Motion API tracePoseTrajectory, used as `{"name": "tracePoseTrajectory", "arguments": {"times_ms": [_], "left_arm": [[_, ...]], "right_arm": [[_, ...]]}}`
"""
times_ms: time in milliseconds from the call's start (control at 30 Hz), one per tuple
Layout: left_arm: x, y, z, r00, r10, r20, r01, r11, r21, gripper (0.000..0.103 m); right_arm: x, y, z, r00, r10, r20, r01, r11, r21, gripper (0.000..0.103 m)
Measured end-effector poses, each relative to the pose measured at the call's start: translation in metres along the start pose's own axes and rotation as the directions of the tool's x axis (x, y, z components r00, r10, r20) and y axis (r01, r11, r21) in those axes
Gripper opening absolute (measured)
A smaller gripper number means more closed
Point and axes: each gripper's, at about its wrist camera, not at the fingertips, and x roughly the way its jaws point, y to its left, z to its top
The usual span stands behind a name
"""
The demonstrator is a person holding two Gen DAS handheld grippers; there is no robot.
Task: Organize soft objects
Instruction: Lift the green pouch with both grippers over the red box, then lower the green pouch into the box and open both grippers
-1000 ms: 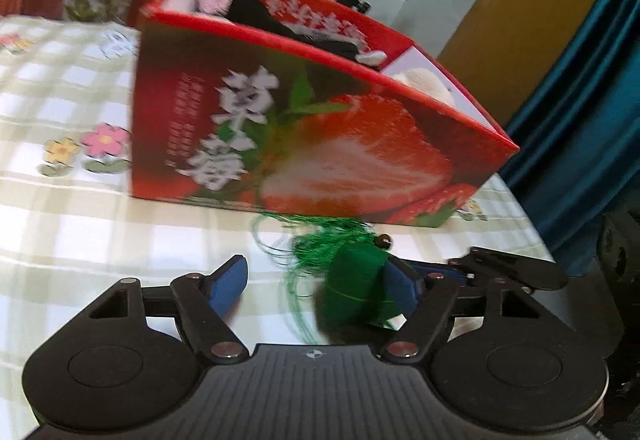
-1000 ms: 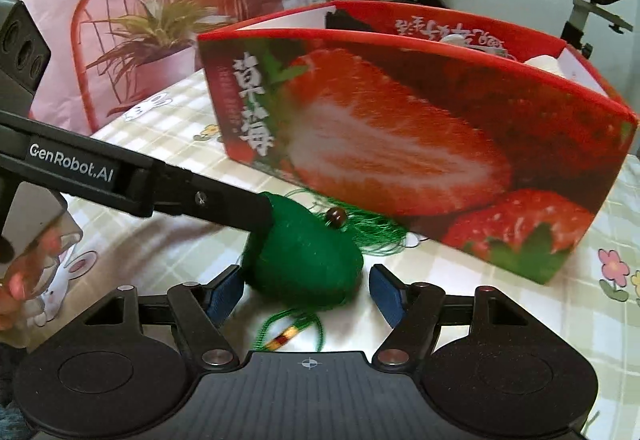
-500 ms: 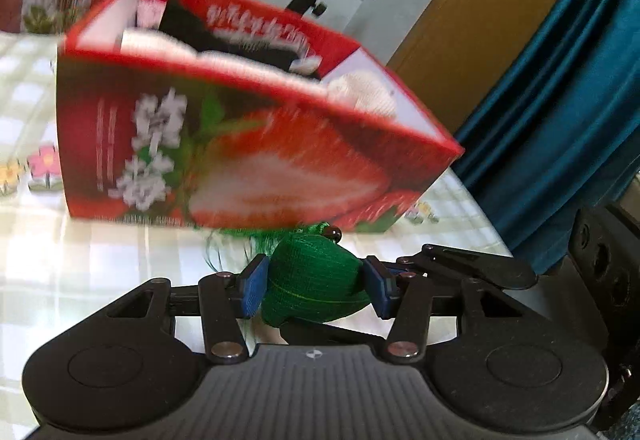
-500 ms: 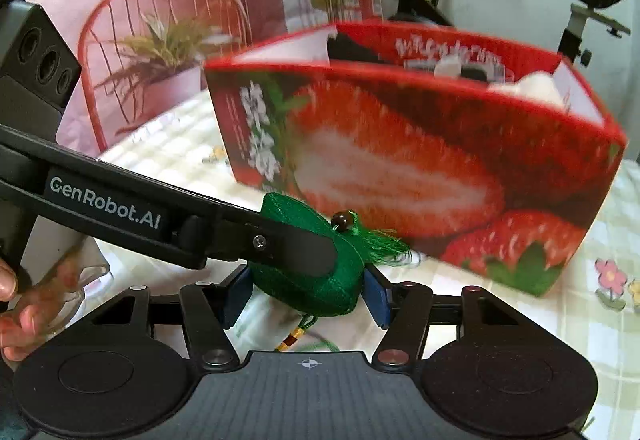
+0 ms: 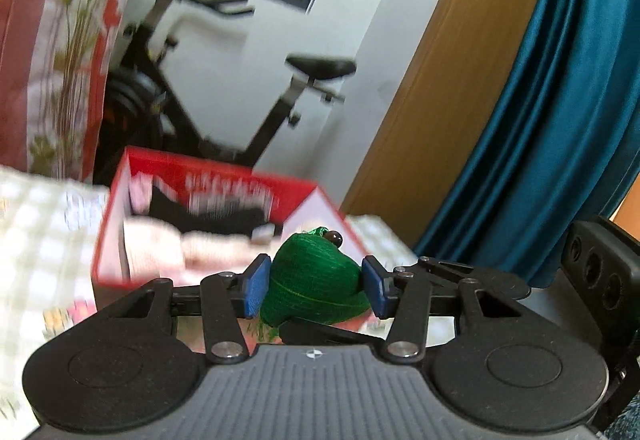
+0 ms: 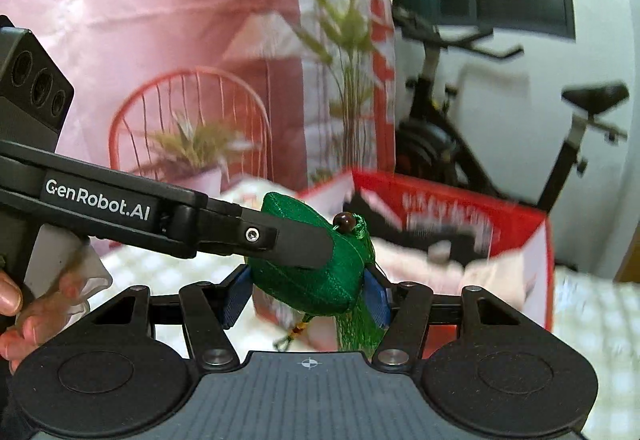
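Since the earlier frames, one green pouch (image 5: 316,280) has been lifted off the checked tablecloth (image 5: 36,240) and is now carried in the air, level with the rim of the red strawberry box (image 5: 116,207), which was formerly seen from the side and is now looked into from above. Both grippers have been raised with it.

One pouch is counted, and it is clamped twice. In the left wrist view the left gripper (image 5: 316,282) has its two blue pads (image 5: 256,286) pressed against the pouch at 9 and 3 o'clock; its jaws have just been closing, with the pouch between them. In the right wrist view the right gripper (image 6: 306,296) is likewise clenched on the same pouch (image 6: 320,280), one pad at either flank. One black finger of the left gripper (image 6: 280,240) is laid across the pouch from 9 o'clock. One brown bead (image 6: 345,220) is seen at the pouch's 12 o'clock, and one green tassel (image 6: 354,324) hangs at its 5 o'clock.

One box is counted, at 1 o'clock of the pouch in the right wrist view (image 6: 460,199). Blurred soft items are seen inside it: at least one black and one pale pink; more cannot be told apart.

Behind, one exercise bike (image 5: 256,87), one teal curtain (image 5: 560,99) at 3 o'clock, and one red wire chair (image 6: 188,127) at 10 o'clock are seen. One hand (image 6: 24,312) is visible at the left gripper's handle, at 8 o'clock.
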Motion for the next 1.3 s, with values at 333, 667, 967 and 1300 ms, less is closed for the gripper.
{"name": "tracePoseTrajectory", "arguments": {"times_ms": [333, 667, 967, 1300], "left_arm": [[-0.003, -0.014, 0.065, 0.992, 0.000, 0.129, -0.010, 0.997, 0.078, 0.051], [0.012, -0.004, 0.103, 0.984, 0.004, 0.179, -0.023, 0.995, 0.099, 0.051], [0.047, 0.026, 0.089, 0.994, 0.040, 0.103, -0.047, 0.997, 0.066, 0.051], [0.088, 0.054, 0.056, 0.996, 0.088, -0.033, -0.086, 0.995, 0.039, 0.051]], "right_arm": [[-0.007, -0.008, 0.078, 0.993, -0.019, 0.116, 0.030, 0.996, -0.090, 0.056], [0.019, -0.027, 0.124, 0.985, -0.048, 0.163, 0.072, 0.986, -0.149, 0.056], [0.073, -0.047, 0.108, 0.996, -0.054, 0.071, 0.065, 0.983, -0.172, 0.056], [0.122, -0.062, 0.053, 0.996, -0.057, -0.068, 0.054, 0.998, -0.045, 0.056]]}}
